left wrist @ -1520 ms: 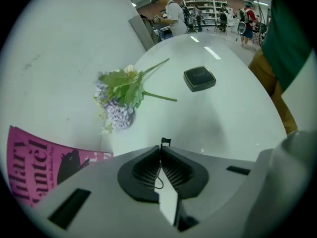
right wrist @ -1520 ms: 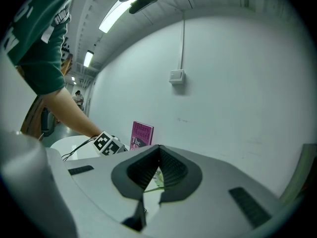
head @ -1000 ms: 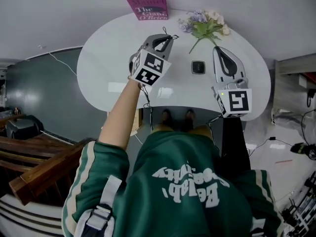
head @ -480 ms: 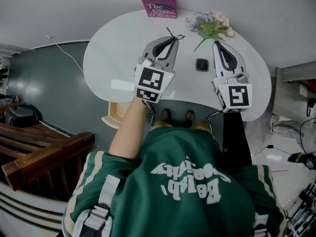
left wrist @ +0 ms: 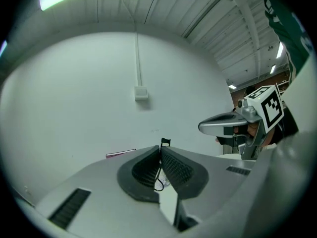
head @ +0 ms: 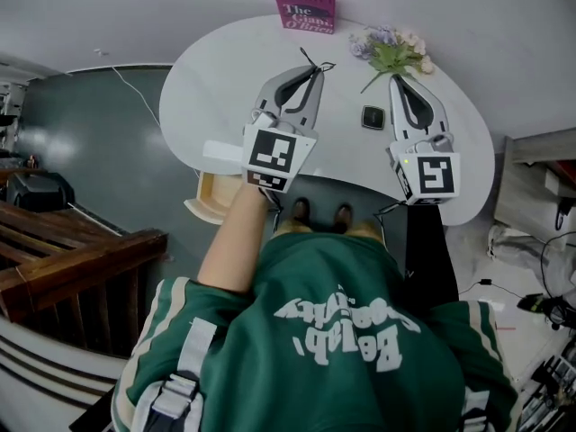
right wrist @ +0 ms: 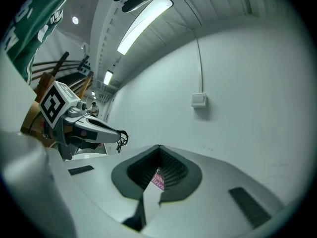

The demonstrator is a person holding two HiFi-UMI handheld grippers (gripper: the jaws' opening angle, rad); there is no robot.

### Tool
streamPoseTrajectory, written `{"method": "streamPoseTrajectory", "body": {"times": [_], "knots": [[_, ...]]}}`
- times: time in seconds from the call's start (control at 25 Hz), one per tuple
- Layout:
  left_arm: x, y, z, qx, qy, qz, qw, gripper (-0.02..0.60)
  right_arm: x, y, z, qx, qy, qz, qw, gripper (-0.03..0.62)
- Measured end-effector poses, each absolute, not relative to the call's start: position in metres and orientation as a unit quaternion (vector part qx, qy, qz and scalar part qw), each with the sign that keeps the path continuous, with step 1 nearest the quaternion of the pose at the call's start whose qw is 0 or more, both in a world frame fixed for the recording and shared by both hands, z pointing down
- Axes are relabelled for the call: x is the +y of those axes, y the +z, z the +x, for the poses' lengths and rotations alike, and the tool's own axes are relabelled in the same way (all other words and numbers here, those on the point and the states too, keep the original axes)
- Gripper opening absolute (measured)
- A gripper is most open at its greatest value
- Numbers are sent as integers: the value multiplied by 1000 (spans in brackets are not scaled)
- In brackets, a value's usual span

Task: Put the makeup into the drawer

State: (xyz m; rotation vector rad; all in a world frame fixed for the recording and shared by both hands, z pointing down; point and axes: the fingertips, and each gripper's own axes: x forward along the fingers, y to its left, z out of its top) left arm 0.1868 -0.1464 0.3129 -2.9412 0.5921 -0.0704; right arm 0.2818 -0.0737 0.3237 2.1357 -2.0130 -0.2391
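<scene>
So over on the left, a light wooden drawer sticks out open from under the edge of the white tabletop, nothing visible inside it from the head view. Next up is the left tool, held level above the tabletop. Its jaws are pressed together, and a thin black wire loop is pinched between the pads, with a bit poking up past the tips. Not sure what that wiry thing actually is.

Behind it, at the far edge by the wall, a pink book stands upright. Right of the left tool, the makeup, a little dark square compact, lies flat on the tabletop between the two tools, touching neither, and well apart from the drawer. A small bunch of flowers lies just beyond it near the back edge. Furthest right is the right tool, also level, jaws closed tip to tip with nothing in them.
</scene>
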Motion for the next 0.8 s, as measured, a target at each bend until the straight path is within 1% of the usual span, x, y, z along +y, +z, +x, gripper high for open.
{"method": "streamPoseTrajectory", "body": {"times": [0.32, 0.8], "knots": [[-166, 313, 108, 293, -21, -955, 42, 25, -113, 330, 213, -754, -85, 646, 88, 9], [-173, 312, -63, 465, -39, -883, 47, 25, -165, 340, 45, -869, -89, 482, 71, 9]]}}
